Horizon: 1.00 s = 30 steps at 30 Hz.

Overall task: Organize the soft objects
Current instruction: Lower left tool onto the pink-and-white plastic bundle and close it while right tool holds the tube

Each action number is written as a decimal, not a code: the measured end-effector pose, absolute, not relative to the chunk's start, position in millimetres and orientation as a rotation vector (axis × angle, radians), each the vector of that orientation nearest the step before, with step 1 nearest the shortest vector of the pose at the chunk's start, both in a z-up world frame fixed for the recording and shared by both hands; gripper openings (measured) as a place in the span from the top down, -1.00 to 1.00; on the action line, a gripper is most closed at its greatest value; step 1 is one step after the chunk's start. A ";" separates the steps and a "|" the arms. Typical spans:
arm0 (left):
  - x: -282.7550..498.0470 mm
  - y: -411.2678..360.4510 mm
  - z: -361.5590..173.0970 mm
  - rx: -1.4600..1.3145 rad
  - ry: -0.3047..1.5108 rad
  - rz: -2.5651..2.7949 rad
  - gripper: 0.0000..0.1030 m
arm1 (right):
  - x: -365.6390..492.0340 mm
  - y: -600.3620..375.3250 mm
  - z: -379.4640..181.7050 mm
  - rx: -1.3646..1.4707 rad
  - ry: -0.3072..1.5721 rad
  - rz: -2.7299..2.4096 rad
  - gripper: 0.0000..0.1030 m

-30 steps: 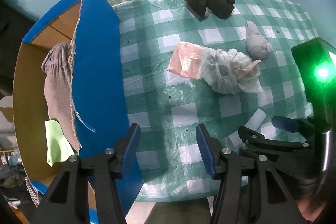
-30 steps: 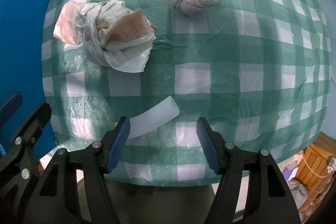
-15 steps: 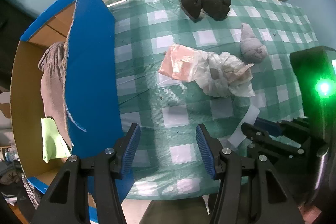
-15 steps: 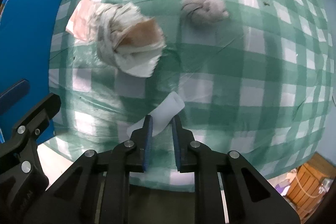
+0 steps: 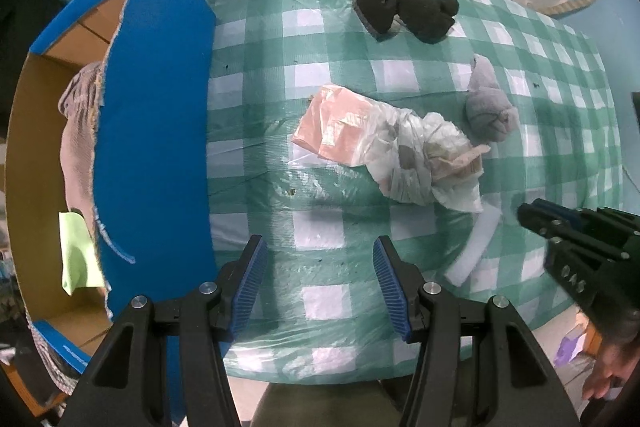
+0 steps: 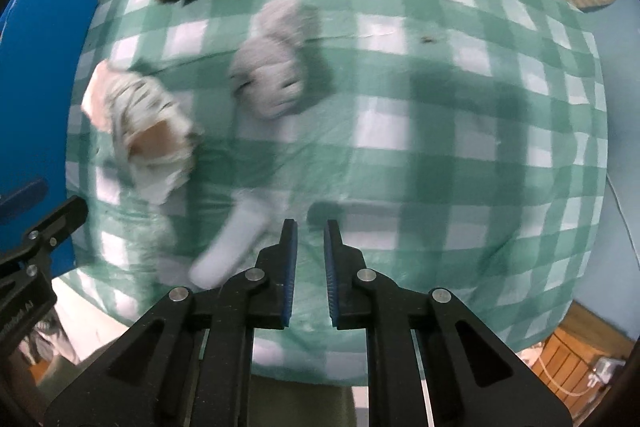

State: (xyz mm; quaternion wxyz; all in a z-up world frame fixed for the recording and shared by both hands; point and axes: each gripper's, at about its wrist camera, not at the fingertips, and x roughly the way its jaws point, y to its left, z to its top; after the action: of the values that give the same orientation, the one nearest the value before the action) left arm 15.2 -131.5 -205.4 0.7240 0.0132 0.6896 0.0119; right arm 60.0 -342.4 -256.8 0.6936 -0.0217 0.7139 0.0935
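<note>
Under me the desk (image 5: 400, 83) wears a green-and-white checked cloth, and at its left edge stands a blue cardboard box (image 5: 160, 115) with a brownish-grey cloth (image 5: 78, 131) and a lime-green piece (image 5: 76, 251) inside it. Near the middle of the desk lies a crumpled white plastic bag (image 5: 416, 155) with a peach-coloured pack showing through it; just beside it on the right sits a knotted grey sock (image 5: 490, 107), and farther back a bundle of black socks (image 5: 404, 9). A small white foam strip (image 5: 476, 247) lies flat on the cloth near the front edge, apart from both my tools. My left gripper (image 5: 318, 283) hangs released over bare cloth beside the box, its jaws having just widened a little with nothing between them. My right gripper (image 6: 310, 263) is clenched on nothing, with the strip (image 6: 236, 239) lying to its left; that view is blurred.
</note>
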 end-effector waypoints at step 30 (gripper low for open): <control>69.0 -128.2 -228.5 0.084 1.542 -0.006 -0.19 | 44.8 -328.1 -290.9 0.194 1.664 0.144 0.32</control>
State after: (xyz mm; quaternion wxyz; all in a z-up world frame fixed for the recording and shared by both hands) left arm 69.0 -128.2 -228.5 0.7165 0.0378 0.6965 -0.0028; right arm 44.8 -328.1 -290.9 0.6668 0.0858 0.7375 0.0639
